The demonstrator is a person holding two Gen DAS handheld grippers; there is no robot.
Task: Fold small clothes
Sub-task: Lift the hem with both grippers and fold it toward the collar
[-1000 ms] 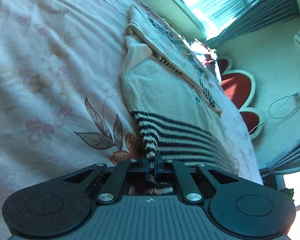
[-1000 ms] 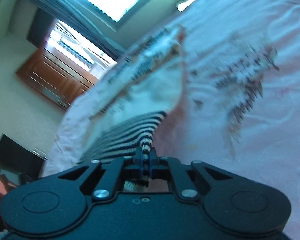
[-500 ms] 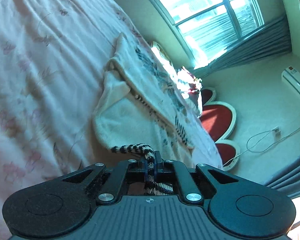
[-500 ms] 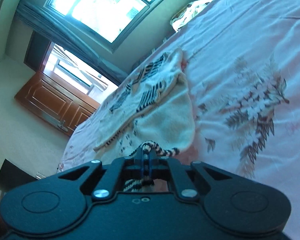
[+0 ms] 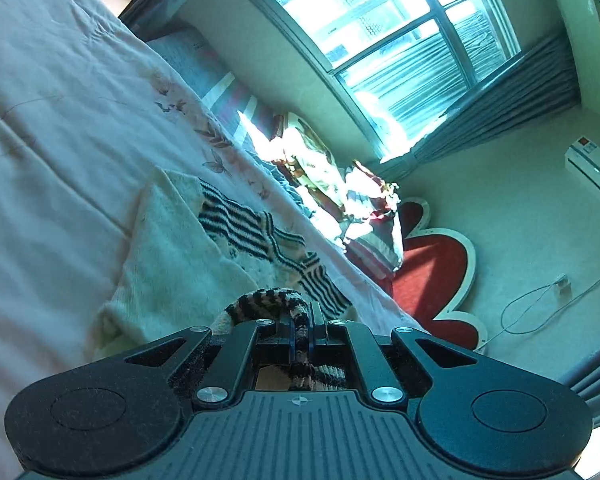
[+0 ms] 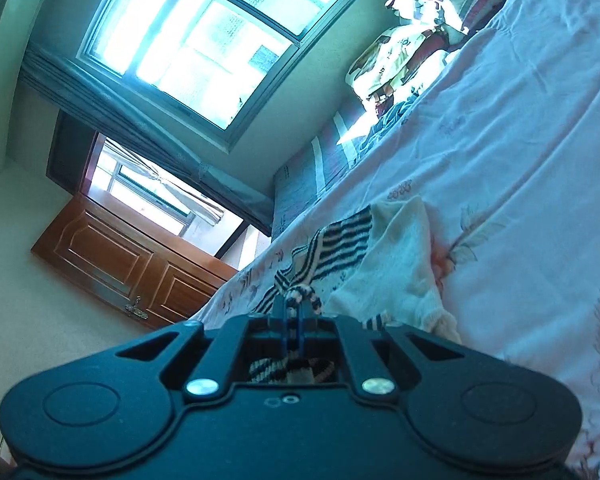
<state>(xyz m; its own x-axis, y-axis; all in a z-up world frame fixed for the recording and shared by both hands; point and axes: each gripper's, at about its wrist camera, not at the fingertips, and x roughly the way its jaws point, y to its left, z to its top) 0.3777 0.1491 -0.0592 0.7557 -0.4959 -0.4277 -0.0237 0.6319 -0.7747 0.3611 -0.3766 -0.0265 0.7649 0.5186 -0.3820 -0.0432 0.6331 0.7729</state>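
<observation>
In the left wrist view, the left gripper (image 5: 302,320) at the lower middle of the frame is clamped on the striped hem of a cream knitted sweater (image 5: 172,248), whose body lies on the floral bedsheet (image 5: 52,120) in the middle left of the frame. In the right wrist view, the right gripper (image 6: 294,312) at lower centre likewise pinches a striped edge of the sweater (image 6: 396,264), which spreads over the bedsheet (image 6: 520,140) just above it, with a bright window (image 6: 196,36) at upper left.
</observation>
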